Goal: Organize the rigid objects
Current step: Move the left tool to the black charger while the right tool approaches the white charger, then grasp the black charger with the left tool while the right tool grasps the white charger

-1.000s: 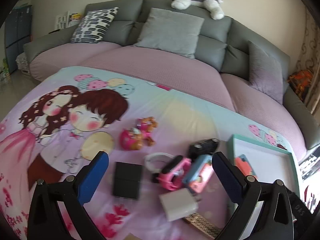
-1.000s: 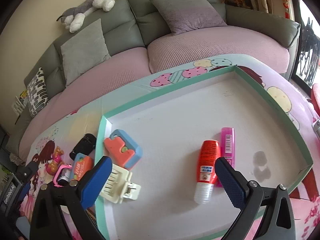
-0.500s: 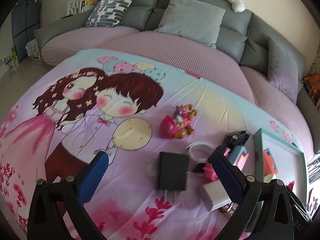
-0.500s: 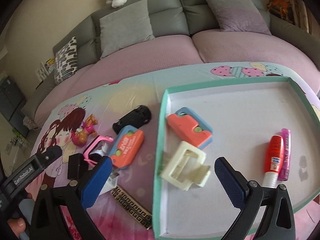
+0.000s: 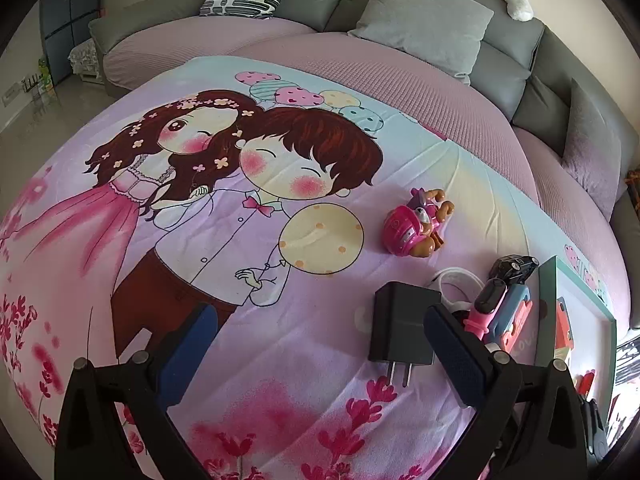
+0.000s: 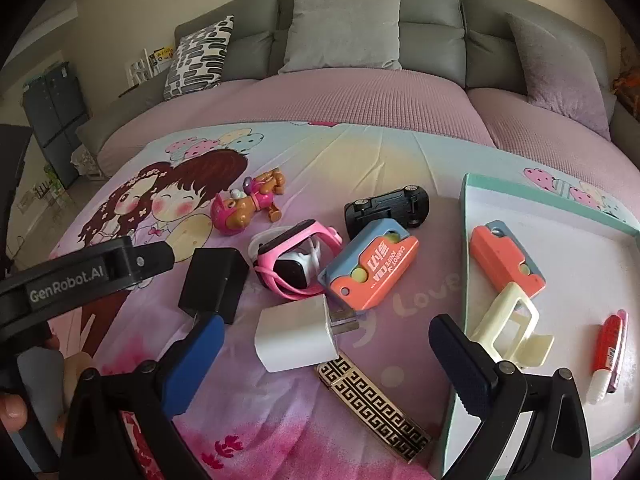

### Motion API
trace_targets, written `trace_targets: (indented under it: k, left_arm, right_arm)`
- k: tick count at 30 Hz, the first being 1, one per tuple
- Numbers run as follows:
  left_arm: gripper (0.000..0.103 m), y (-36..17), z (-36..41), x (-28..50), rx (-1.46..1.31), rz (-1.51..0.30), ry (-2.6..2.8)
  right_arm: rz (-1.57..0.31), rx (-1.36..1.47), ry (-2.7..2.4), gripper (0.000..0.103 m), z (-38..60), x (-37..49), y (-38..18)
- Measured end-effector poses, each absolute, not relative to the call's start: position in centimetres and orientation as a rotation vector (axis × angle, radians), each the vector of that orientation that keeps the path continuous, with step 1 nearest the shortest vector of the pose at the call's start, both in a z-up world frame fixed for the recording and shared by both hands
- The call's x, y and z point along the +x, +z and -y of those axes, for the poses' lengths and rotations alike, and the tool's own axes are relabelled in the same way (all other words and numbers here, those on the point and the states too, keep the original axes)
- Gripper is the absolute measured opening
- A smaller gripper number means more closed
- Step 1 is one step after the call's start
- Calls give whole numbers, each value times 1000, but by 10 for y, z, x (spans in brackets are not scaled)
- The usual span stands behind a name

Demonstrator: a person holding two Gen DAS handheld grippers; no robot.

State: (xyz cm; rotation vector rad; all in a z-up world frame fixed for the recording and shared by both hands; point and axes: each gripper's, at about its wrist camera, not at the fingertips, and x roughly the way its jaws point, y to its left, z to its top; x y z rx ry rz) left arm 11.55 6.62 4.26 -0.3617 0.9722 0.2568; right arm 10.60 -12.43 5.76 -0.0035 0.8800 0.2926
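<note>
Over the loose pile beside the tray (image 6: 464, 240), the right gripper (image 6: 324, 340) is now hovering spread and empty, having swung off the tray's interior, so the white charger (image 6: 294, 338) between its fingers is probably next (black charger (image 5: 402, 328) waiting by the spread left gripper (image 5: 316, 332)). A cartoon-print sheet (image 5: 280, 360) is covering the worktop; a grey sofa (image 6: 360, 40) is curving behind.

chargers 2 (image 6: 213, 278) | toys 2 (image 6: 248, 206) | cutters 2 (image 6: 370, 266) | tubes 2 (image 6: 608, 354) | watch 1 (image 6: 294, 258) | clip 1 (image 6: 516, 330)
</note>
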Motion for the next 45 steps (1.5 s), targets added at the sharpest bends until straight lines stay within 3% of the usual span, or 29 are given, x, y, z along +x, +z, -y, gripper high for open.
trace_targets:
  k: [3,8,24,29,32,33,45]
  left_arm:
    - [103,39,-64,118,-365,-987,237]
    - [103,31,-54,124,-358,-1016,193]
    - [101,10,-30,141,-326,-1058,142]
    - [77,10,-27,144,-305,-1050,140]
    - [48,11,-26,144,-324,-1036,105]
    - [44,11,-26,144,-329,-1035,101]
    - [43,27,-32,134,-345,-983,89]
  right_arm:
    - [-899,-5,305,103,120,109,52]
    - [-918,-15,305,90,116,112,43]
    - [-932,13,331,68,118,114,39]
    - [-935,28,348,62,118,114,38]
    - [-935,30,351,62,119,114,38]
    - [-934,32,350,62,119,114,38]
    - [-902,90,346,62,128,112,46]
